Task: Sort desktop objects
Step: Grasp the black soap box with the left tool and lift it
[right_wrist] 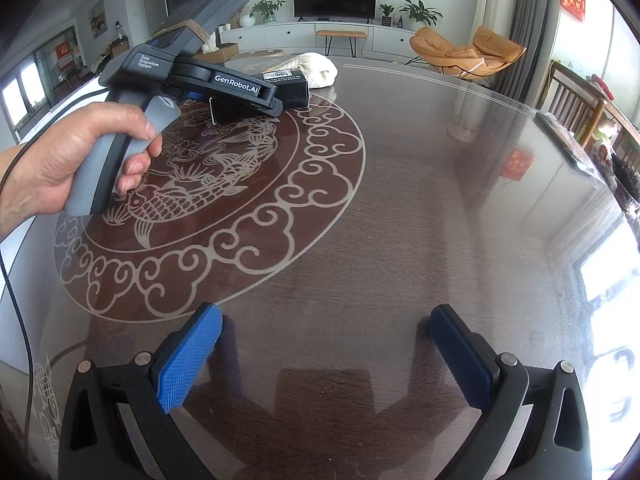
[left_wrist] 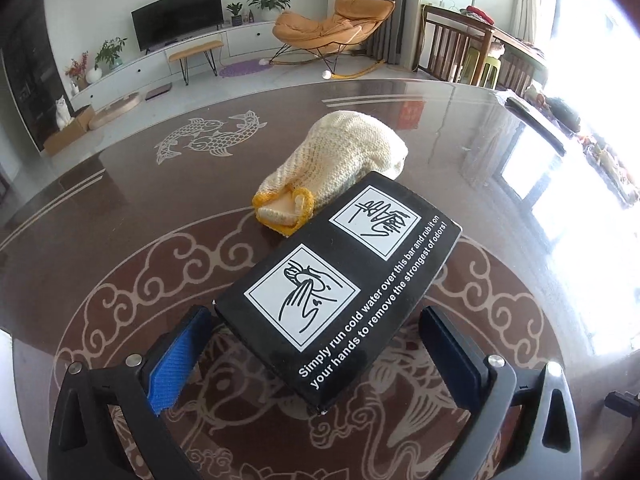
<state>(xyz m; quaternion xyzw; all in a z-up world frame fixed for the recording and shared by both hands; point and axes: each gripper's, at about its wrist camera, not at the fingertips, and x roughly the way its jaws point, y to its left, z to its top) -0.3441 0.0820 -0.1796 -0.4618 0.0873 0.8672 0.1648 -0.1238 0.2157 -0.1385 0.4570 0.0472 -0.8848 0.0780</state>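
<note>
Blue ribbed pads line the wide-spread fingers of the left gripper point(left_wrist: 316, 354), and between them, touching neither pad that I can see, lies the flat black rectangular box point(left_wrist: 340, 288) with white hand-washing pictograms and printed instructions; it lies askew across the gap, one corner poking toward the camera. That skew is the main hazard: if the jaws close as they stand, the pads would likely meet corners rather than flat sides, and the box could twist or skate across the glossy brown glass table top with pale etched fish and cloud patterns point(left_wrist: 120, 208). Just beyond the box, touching or nearly touching its far end, sits the cream crocheted pouch with a yellow-trimmed mouth point(left_wrist: 340, 168), near the table's middle; a forward shove of the box would probably push the pouch along with it. The right gripper point(right_wrist: 326, 354) hovers over bare glass nearer the table's right edge, fully spread and holding nothing, well apart from both things. From there the hand point(right_wrist: 76, 160) gripping the left tool shows clearly.
</note>
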